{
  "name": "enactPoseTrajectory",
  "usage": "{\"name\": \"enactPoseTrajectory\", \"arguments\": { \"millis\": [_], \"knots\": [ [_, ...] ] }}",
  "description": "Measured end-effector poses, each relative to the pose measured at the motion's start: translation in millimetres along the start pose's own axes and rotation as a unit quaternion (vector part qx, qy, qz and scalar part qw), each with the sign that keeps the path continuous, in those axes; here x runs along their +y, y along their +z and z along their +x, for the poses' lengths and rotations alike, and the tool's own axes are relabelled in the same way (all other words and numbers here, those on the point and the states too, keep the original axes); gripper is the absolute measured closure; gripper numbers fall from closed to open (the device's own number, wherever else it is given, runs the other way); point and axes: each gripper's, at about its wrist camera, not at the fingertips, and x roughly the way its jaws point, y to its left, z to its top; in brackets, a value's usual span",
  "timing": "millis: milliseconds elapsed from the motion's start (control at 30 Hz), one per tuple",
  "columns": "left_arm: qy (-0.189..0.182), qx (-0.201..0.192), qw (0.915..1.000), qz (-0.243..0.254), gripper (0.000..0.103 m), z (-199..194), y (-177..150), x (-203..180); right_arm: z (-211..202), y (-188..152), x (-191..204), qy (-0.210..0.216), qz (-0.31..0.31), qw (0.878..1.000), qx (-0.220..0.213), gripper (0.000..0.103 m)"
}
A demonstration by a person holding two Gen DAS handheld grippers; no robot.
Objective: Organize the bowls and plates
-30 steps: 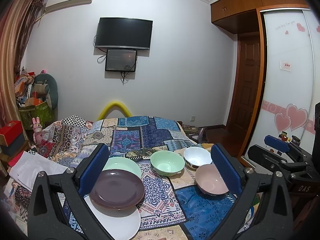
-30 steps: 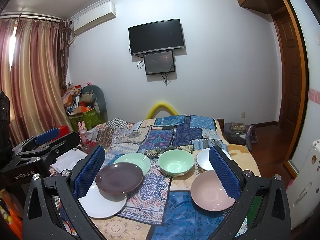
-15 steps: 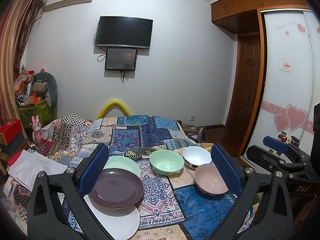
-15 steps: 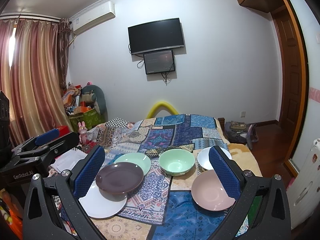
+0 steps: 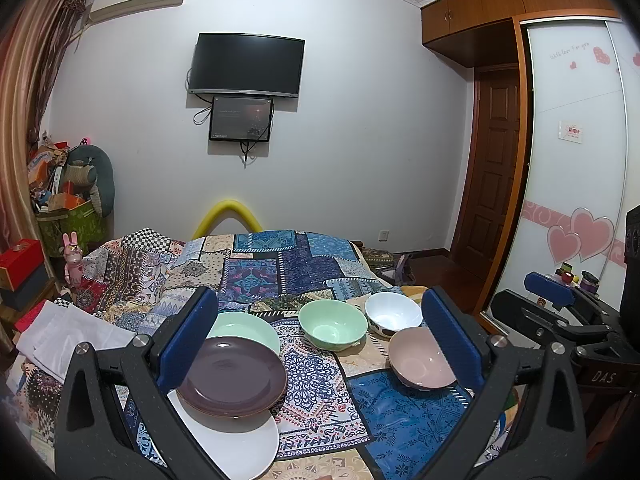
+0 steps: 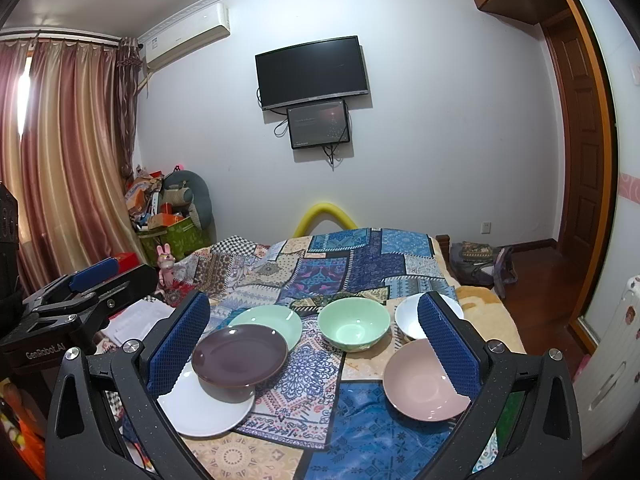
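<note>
**Glossy dishes on patterned cloth**

The purple plate (image 5: 232, 376), white plate (image 6: 202, 410) and pink bowl (image 6: 424, 380) look smooth and glossy, like glazed ceramic. The patchwork bedspread (image 5: 280, 264) is matt printed cloth. The fingers (image 6: 178, 344) carry textured blue rubbery pads on matt black plastic.

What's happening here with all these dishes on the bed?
A person holds a gripper in each hand above a patchwork bedspread. The left gripper and right gripper are open, holding nothing. A purple plate overlaps a white plate and a green plate; green, white and pink bowls sit apart.
</note>
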Motion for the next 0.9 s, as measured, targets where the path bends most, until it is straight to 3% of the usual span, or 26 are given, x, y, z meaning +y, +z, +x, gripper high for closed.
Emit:
{"name": "enactPoseTrajectory", "arguments": {
  "millis": [433, 667, 833, 900],
  "knots": [
    [0.001, 0.008, 1.0000, 0.000, 0.000, 10, -3, 10, 12, -4, -1, 0.004, 0.009, 1.000, 0.010, 0.000],
    [0.006, 0.037, 0.9991, -0.020, 0.000, 38, -18, 47, 54, -23, 1, 0.012, 0.021, 0.998, 0.061, 0.000],
    [0.005, 0.080, 0.9961, -0.036, 0.000, 67, -38, 88, 85, -38, 4, 0.015, 0.027, 0.995, 0.095, 0.000],
    [0.012, 0.096, 0.9942, -0.047, 0.005, 80, -48, 106, 97, -44, 6, 0.011, 0.024, 0.994, 0.109, 0.002]
  ]
}}
